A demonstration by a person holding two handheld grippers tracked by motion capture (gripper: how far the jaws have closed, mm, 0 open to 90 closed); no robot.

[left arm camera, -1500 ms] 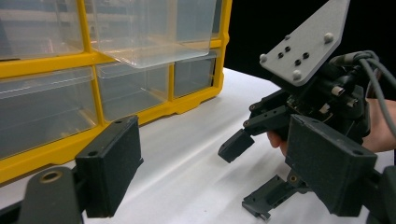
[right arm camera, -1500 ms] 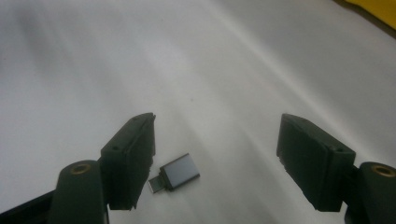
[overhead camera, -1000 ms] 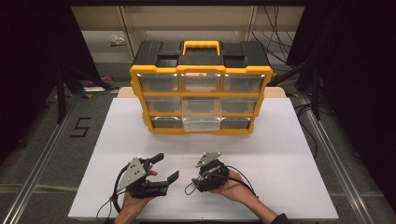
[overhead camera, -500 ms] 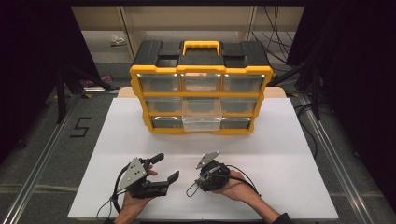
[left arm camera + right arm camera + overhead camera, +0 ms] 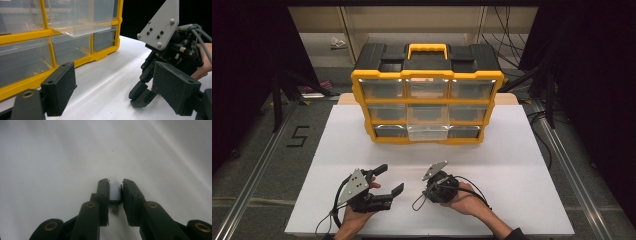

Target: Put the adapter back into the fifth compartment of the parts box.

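The right gripper (image 5: 115,185) has just been closing and is now pinching a small white block (image 5: 115,192) near the table's (image 5: 522,150) front edge; the left gripper (image 5: 387,181) is waiting, jaws wide, beside it. The step is probably carrying the block to the organizer's (image 5: 427,107) pulled-out bottom middle drawer (image 5: 428,132); lifting straight up and holding pressure steady should be keeping it from slipping.

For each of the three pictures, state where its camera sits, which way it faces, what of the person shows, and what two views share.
High view: above the near side, facing forward and down on the white table and yellow drawer organizer; both hands show.
Left gripper view: on the left tool, facing the organizer's clear drawers and the right tool.
Right gripper view: on the right tool, facing down at the table; its jaws show.
Shared: the organizer, in the high and left gripper views.
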